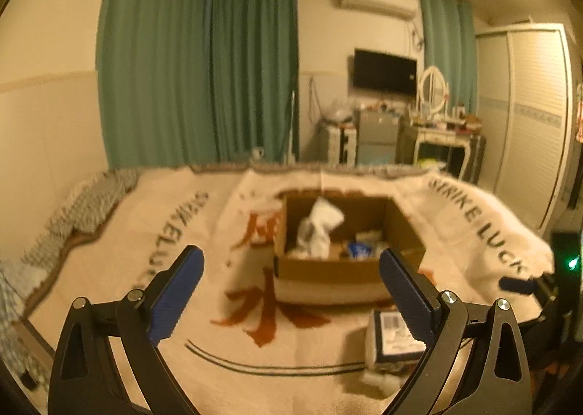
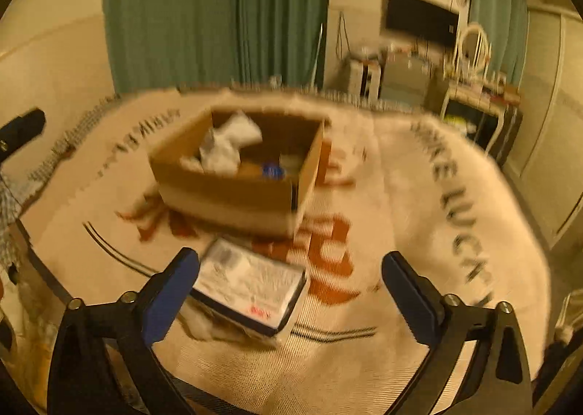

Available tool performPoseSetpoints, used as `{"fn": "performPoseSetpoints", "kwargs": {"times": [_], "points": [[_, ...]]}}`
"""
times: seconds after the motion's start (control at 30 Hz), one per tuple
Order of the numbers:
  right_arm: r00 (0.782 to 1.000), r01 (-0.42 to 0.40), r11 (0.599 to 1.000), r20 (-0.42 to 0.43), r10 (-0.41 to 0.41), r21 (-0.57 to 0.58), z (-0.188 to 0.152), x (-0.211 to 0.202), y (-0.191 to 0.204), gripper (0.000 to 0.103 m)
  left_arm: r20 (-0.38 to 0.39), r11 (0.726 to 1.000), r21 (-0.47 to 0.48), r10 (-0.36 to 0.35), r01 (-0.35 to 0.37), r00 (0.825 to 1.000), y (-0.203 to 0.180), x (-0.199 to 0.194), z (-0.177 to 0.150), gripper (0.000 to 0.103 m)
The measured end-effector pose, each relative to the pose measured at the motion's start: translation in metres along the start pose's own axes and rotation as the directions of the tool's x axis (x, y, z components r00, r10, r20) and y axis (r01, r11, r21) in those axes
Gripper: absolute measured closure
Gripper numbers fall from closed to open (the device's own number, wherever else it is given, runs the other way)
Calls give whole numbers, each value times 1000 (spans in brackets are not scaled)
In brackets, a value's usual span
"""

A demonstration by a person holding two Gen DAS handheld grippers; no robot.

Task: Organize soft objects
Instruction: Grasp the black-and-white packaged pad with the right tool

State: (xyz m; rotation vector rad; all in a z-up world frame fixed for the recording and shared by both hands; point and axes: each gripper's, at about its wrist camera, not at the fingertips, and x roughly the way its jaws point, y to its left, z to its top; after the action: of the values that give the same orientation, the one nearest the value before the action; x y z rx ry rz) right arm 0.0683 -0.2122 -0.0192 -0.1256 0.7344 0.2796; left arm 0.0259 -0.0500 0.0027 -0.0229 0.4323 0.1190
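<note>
Cream printed blanket covers the bed. Open brown cardboard box sits mid-bed, holding crumpled white cloth. Navy-edged white packet lies near it. Left gripper and right gripper: fingers apart, empty.

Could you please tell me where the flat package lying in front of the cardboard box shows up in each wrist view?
Left wrist: flat package at lower right, partly behind the gripper's right finger.
Right wrist: the package at lower centre, beside the left finger.
Shared landmark: the cardboard box just beyond it.
</note>
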Motion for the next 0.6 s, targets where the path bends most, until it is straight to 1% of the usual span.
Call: {"fn": "performPoseSetpoints", "kwargs": {"times": [0.07,0.17,0.27,0.37,0.47,0.6], "points": [[998,-11,1000,-63,12,12,-12,29,1,7,-43,1000,-2,2,-2,999,-3,15,-14,4],[991,-23,999,-133,27,31,-26,65,1,14,-105,1000,4,21,-21,994,-6,36,-36,4],[981,-32,996,-187,47,83,-32,89,-3,15,-148,999,23,31,-28,988,-8,51,-51,4],[973,-41,993,-221,66,113,-40,104,-4,15,-174,999,23,40,-37,984,-6,60,-60,4],[970,-38,994,-234,60,98,-42,110,2,15,-186,999,12,42,-41,982,-3,63,-65,4],[969,-56,993,-236,78,102,-45,116,10,16,-204,999,4,35,-35,978,2,62,-71,4]]}}
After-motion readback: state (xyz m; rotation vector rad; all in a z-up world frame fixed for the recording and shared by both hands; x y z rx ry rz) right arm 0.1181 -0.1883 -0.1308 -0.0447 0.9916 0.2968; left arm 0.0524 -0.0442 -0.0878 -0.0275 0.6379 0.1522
